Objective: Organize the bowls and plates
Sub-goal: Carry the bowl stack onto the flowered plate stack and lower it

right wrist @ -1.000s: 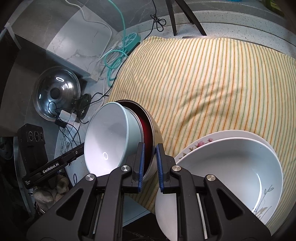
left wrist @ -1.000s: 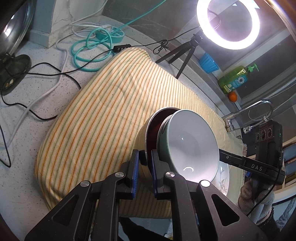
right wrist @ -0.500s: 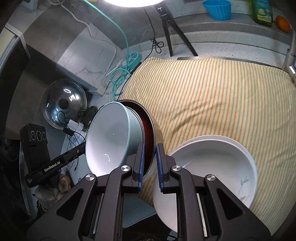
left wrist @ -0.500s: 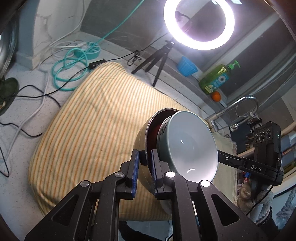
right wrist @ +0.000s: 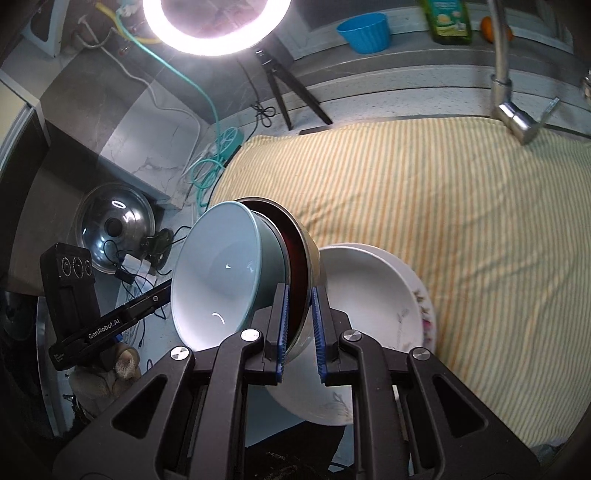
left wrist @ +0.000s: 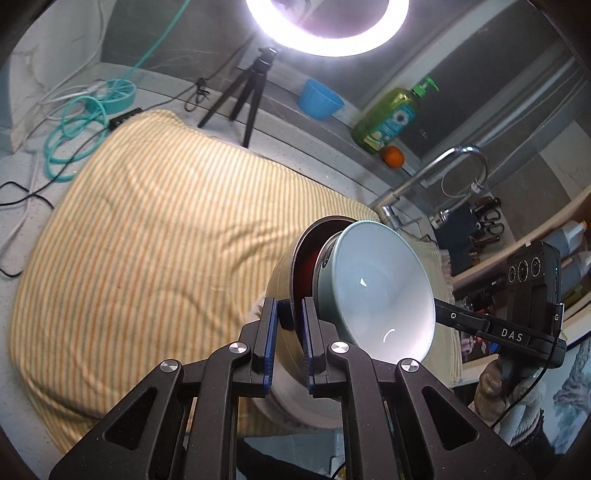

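Note:
A steel bowl with a dark red inside (left wrist: pixel 286 284) (right wrist: pixel 308 258) holds a pale green bowl (left wrist: pixel 380 295) (right wrist: pixel 221 273) nested in it. Both are held in the air, tilted on edge. My left gripper (left wrist: pixel 290 332) is shut on the steel bowl's rim from one side. My right gripper (right wrist: pixel 299 325) is shut on the same rim from the other side. Below and to the right in the right wrist view, a white bowl (right wrist: pixel 373 295) sits in a floral plate (right wrist: pixel 424 306) on the striped yellow cloth (right wrist: pixel 443 206).
A ring light on a tripod (left wrist: pixel 325 26), a blue cup (left wrist: pixel 319 98), a green soap bottle (left wrist: pixel 388 122) and an orange (left wrist: pixel 392 156) stand along the back ledge. A faucet (left wrist: pixel 424 177) rises at the right. A pot lid (right wrist: pixel 110 225) and cables (left wrist: pixel 74 129) lie left.
Both grippers have lifted the nested bowls higher and tipped upward; the cloth and white bowl now sit lower and farther away, and the back ledge has come into view.

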Demonstrator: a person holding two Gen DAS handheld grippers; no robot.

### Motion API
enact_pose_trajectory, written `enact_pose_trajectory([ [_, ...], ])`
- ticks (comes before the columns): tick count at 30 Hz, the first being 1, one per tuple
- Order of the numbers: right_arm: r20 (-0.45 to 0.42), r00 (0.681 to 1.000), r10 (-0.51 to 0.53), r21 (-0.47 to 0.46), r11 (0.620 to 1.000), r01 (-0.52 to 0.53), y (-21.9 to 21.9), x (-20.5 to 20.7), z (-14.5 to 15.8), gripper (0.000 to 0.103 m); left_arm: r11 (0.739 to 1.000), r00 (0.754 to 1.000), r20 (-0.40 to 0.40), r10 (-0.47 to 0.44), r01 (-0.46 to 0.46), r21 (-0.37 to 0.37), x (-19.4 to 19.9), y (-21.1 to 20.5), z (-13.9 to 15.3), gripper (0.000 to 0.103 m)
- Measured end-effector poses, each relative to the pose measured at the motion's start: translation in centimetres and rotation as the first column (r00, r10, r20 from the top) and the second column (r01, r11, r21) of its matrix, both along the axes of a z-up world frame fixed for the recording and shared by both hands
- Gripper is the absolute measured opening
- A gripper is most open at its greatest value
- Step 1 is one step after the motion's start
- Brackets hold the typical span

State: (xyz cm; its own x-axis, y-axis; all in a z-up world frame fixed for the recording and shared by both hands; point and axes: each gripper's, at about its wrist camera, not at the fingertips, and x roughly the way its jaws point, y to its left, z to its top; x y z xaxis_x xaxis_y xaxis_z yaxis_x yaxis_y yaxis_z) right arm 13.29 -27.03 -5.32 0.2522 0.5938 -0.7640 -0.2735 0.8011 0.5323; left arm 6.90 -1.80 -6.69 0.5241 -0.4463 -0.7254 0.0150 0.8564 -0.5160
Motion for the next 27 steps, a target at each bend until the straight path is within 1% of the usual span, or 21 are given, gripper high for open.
enact_pose_trajectory([
  [7,-0.026,0.999,-0.044,-0.014,0.999,0.044,-2.8,-1.0,-1.2,0.013,0.999,0.999,-0.024,-0.048,0.048,0.010,0.0,-2.6,-0.8,0.009],
  [12,-0.044,0.997,-0.063,-0.016,0.998,0.062,-3.9,-1.7,-2.1,0.013,0.998,0.997,-0.044,-0.065,0.066,0.015,0.0,-3.6,-1.4,0.009],
  [27,-0.068,0.994,-0.081,-0.004,0.997,0.081,-4.9,-2.3,-3.2,0.013,0.996,0.994,-0.073,-0.081,0.084,0.038,-0.1,-4.6,-2.0,0.009],
])
